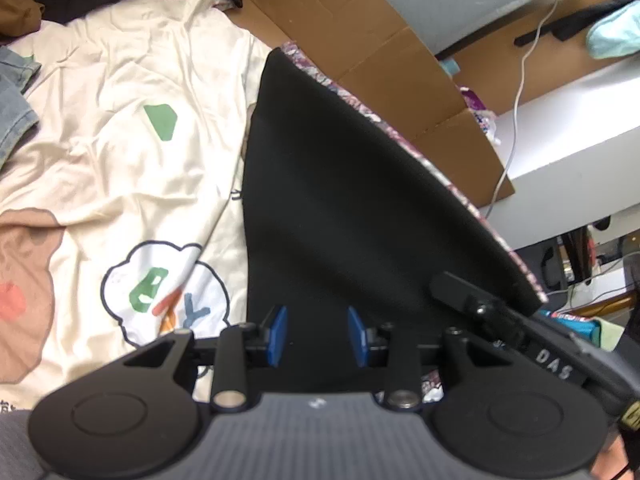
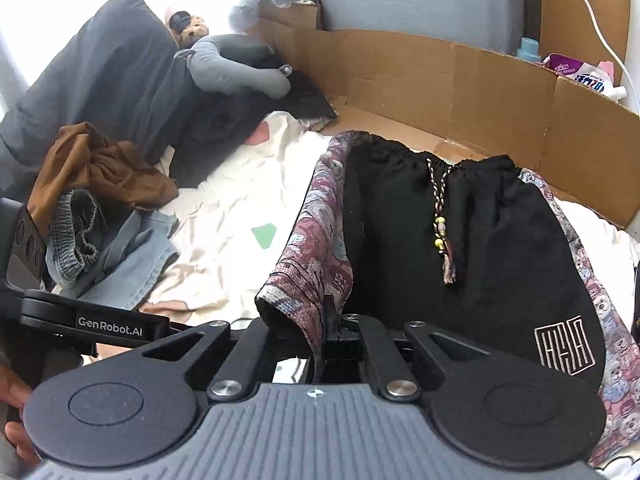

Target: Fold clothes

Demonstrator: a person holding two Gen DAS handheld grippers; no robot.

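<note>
Black shorts (image 2: pixel 480 260) with patterned purple side panels (image 2: pixel 316 240), a beaded drawstring (image 2: pixel 442 216) and a white logo (image 2: pixel 564 346) lie spread on a cream printed sheet (image 1: pixel 120 120). In the right wrist view my right gripper (image 2: pixel 326 324) is shut on the patterned hem of one leg, which is lifted and folded over the black front. In the left wrist view my left gripper (image 1: pixel 317 328) stands open over the black cloth (image 1: pixel 340 180), its blue pads (image 1: pixel 279 334) apart with nothing pinched. The right gripper (image 1: pixel 444 286) shows at the cloth's right edge.
A heap with a brown garment (image 2: pixel 100 168) and jeans (image 2: pixel 132 256) lies to the left. A dark pillow (image 2: pixel 100 60) and a grey plush toy (image 2: pixel 236 68) sit at the back. Cardboard walls (image 2: pixel 440 80) edge the far side. A white cable (image 1: pixel 520 80) hangs at right.
</note>
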